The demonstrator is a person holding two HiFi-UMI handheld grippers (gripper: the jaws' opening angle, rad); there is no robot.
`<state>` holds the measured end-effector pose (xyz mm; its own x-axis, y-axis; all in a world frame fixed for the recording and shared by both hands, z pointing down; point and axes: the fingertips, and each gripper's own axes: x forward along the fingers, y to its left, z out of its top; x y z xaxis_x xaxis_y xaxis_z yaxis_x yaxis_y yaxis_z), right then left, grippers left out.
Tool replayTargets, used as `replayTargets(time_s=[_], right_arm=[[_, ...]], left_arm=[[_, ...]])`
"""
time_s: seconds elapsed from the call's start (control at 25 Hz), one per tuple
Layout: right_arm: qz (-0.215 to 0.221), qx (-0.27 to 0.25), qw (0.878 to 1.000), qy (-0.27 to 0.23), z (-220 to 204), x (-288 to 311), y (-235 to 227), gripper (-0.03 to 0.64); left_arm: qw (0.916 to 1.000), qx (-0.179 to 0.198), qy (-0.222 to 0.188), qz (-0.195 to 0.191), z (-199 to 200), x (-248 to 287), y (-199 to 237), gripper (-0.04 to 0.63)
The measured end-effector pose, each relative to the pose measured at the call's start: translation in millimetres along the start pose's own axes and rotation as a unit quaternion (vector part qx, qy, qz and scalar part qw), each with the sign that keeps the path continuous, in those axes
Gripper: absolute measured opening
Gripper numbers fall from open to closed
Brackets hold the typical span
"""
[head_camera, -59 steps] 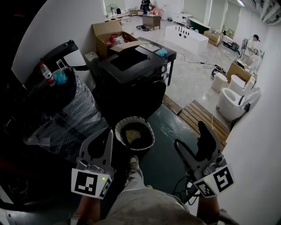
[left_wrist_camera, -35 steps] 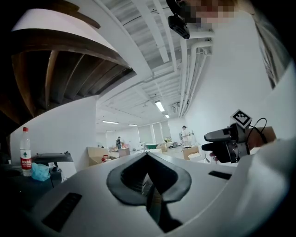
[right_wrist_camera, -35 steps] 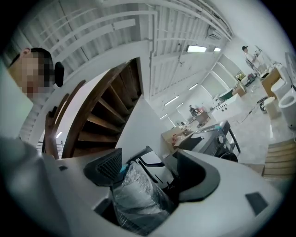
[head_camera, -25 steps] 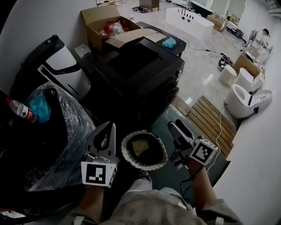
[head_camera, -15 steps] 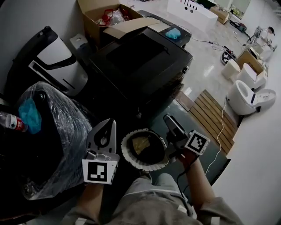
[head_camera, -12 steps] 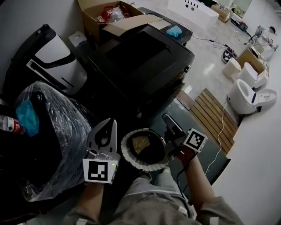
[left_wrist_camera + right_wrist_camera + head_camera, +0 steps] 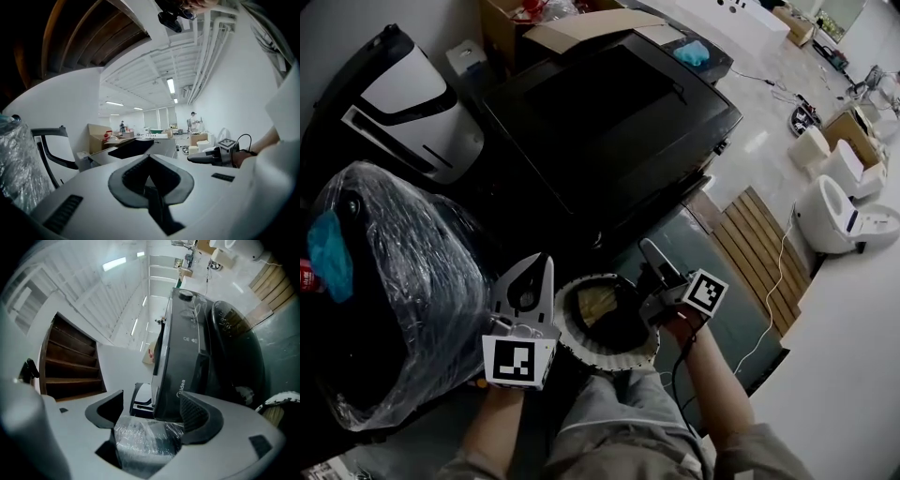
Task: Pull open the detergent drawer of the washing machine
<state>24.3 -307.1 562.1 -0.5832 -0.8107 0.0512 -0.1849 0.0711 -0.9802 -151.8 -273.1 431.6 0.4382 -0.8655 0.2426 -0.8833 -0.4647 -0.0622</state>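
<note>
Now nearer the washing machine (image 7: 609, 112) than before, left hand-held gripper (image 7: 542, 264) clenched empty, right hand-held gripper (image 7: 649, 255) released.

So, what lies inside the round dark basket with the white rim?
A flat tan piece lies in the round white-rimmed basket; the right gripper hides its right edge.

The left gripper (image 7: 546, 260) and right gripper (image 7: 649, 255) have dropped nearer the washing machine (image 7: 609, 122); the right gripper has rolled sideways at the basket (image 7: 581, 343) rim.
</note>
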Motion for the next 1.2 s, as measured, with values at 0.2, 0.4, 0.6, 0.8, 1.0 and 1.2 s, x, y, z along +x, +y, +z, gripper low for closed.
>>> replayTargets(time_s=[0.2, 0.4, 0.6, 0.8, 1.0, 1.2], right_arm=[[0.000, 0.031, 1.000, 0.002, 0, 19, -32, 0.362], [-0.003, 0.028, 1.000, 0.008, 0, 34, -56, 0.376], [0.010, 0.022, 1.000, 0.011, 1, 49, -68, 0.391], [0.021, 0.021, 1.000, 0.009, 5, 60, -73, 0.402], [0.031, 0.022, 0.999, 0.002, 7, 73, -71, 0.414], [0.029, 0.062, 0.998, -0.014, 12, 80, -75, 0.416]], left_arm=[[0.9999, -0.011, 0.010, 0.003, -27, 18, -2, 0.017], [0.9995, -0.024, 0.018, 0.006, -48, 32, -2, 0.017], [0.9990, -0.016, 0.038, 0.015, -73, 42, -1, 0.017], [0.9985, -0.029, 0.043, 0.016, -86, 48, -3, 0.017], [0.9986, -0.021, 0.046, 0.013, -90, 53, -6, 0.017], [0.9984, -0.023, 0.049, 0.017, -92, 54, -8, 0.017]])
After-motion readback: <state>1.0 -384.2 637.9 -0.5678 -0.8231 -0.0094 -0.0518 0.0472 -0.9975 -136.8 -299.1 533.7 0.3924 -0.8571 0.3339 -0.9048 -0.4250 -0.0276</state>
